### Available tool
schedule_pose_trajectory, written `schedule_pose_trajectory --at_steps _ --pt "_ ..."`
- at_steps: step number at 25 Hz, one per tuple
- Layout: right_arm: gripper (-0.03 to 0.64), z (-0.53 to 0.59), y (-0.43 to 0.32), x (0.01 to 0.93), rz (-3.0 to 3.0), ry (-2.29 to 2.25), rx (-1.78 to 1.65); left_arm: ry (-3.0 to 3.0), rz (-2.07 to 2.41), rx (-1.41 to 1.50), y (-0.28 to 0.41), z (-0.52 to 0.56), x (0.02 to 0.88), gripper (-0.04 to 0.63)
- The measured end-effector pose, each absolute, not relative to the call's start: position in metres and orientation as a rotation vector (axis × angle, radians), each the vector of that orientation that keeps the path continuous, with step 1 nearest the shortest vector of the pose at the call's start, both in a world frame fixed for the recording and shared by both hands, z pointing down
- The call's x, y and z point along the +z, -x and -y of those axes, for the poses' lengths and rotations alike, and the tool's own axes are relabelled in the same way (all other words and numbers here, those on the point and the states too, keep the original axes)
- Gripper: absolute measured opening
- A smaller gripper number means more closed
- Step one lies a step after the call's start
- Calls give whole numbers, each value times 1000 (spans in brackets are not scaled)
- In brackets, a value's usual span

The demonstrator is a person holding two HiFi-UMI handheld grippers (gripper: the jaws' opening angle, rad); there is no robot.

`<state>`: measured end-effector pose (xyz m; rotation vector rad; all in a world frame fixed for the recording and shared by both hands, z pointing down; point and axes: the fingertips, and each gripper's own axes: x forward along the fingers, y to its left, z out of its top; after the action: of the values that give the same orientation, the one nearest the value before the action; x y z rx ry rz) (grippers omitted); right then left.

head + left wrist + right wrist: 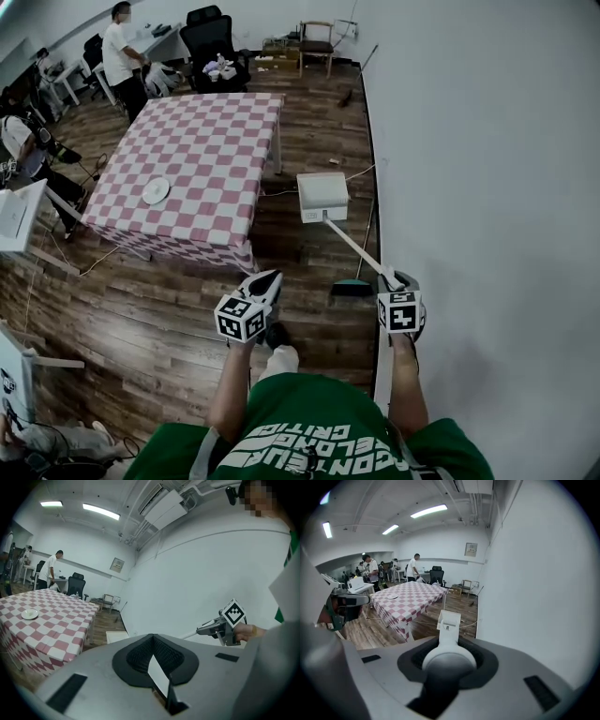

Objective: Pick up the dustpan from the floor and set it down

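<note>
The white dustpan (322, 197) hangs in the air above the wooden floor, between the table and the wall. Its long white handle (354, 247) runs back to my right gripper (392, 279), which is shut on the handle's end. In the right gripper view the handle (449, 641) fills the gap between the jaws, with the pan (449, 620) at its far end. My left gripper (270, 279) is held beside it at about the same height, its jaws together and nothing in them. From the left gripper view the pan (117, 636) and the right gripper (220, 627) both show.
A table with a red-checked cloth (202, 159) stands to the left, a white plate (156, 190) on it. A dark green thing (352, 288) lies on the floor by the white wall (469, 187). People, chairs and desks are at the far end.
</note>
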<state>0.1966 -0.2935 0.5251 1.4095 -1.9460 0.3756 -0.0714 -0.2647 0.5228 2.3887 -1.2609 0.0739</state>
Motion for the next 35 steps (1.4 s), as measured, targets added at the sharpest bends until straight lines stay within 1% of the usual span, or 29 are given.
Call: schedule_pose_trajectory --at_steps 7,20,24,35 --pt "110 253 -228 506 1980 -1468 352 -2418 1285 133 42 220 520 3" --pt "112 194 -255 497 2004 -1498 345 -2462 1337 140 11 168 510 3" --pt "112 185 -258 497 2005 -1495 345 -2441 1369 72 10 162 502 3" --pt "112 163 -265 502 1990 -1487 358 -2426 1363 69 7 140 505 3"
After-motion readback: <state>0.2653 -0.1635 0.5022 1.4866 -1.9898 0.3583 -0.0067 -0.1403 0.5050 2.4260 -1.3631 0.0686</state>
